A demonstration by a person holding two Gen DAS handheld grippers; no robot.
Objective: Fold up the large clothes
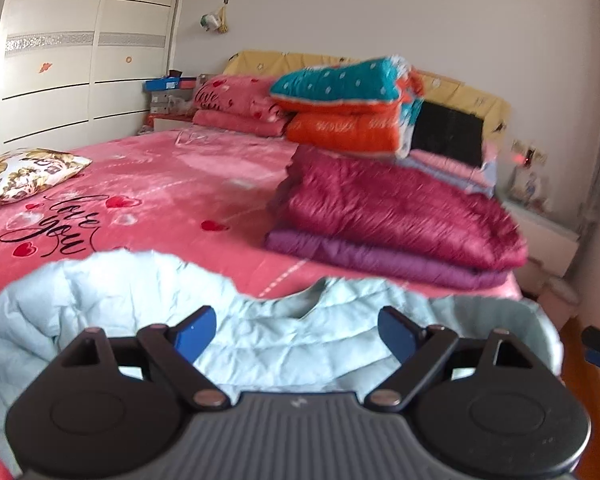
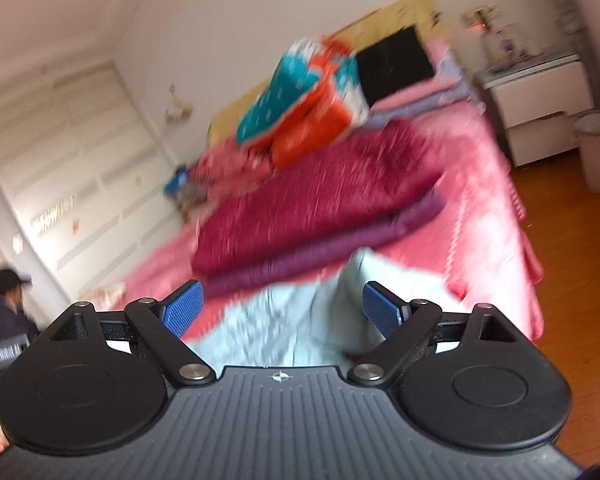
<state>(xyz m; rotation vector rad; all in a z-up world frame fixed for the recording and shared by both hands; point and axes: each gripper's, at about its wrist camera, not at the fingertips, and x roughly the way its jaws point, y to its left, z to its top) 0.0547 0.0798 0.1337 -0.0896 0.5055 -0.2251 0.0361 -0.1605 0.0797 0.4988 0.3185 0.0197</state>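
In the left wrist view, the left gripper [image 1: 297, 332] is seen with fingers spread over a pale blue jacket [image 1: 112, 304] lying on the bed [image 1: 172, 184]; its near part is hidden by the gripper body. A folded stack [image 1: 388, 216] lies beyond. In the right wrist view (heavily blurred), the right gripper [image 2: 275, 310] is seen with fingers spread, the jacket [image 2: 268, 320] between and below them, contact indiscernible.
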